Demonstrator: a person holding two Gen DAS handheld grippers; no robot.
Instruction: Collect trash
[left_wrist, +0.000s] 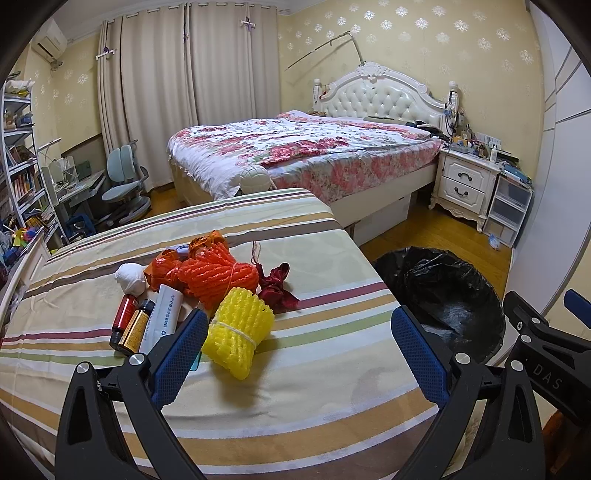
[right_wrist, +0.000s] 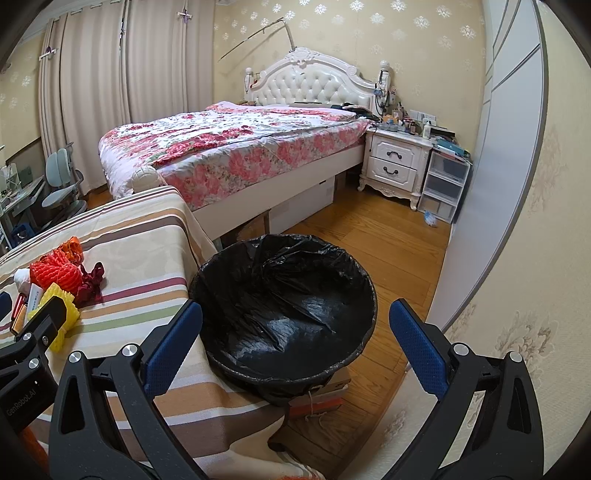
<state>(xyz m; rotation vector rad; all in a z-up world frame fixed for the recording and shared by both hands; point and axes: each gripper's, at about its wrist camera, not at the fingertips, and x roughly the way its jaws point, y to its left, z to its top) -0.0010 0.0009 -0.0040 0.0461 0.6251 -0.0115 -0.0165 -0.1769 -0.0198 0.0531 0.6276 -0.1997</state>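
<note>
Trash lies in a pile on the striped cloth (left_wrist: 314, 369): a yellow foam net (left_wrist: 238, 332), an orange foam net (left_wrist: 218, 277), a dark red ribbon (left_wrist: 277, 286), a white paper ball (left_wrist: 129, 277), a white tube (left_wrist: 164, 315) and two small bottles (left_wrist: 129, 325). My left gripper (left_wrist: 299, 328) is open and empty, just in front of the yellow net. A bin with a black bag (right_wrist: 284, 314) stands on the floor right of the table. My right gripper (right_wrist: 295, 321) is open and empty above the bin. The pile also shows in the right wrist view (right_wrist: 59, 284).
A bed with a floral cover (left_wrist: 303, 151) stands beyond the table. A white nightstand (right_wrist: 395, 166) and plastic drawers (right_wrist: 443, 184) stand by the far wall. A desk chair (left_wrist: 125, 184) and bookshelf (left_wrist: 18, 166) are at the left. A white wardrobe (right_wrist: 498, 147) runs along the right.
</note>
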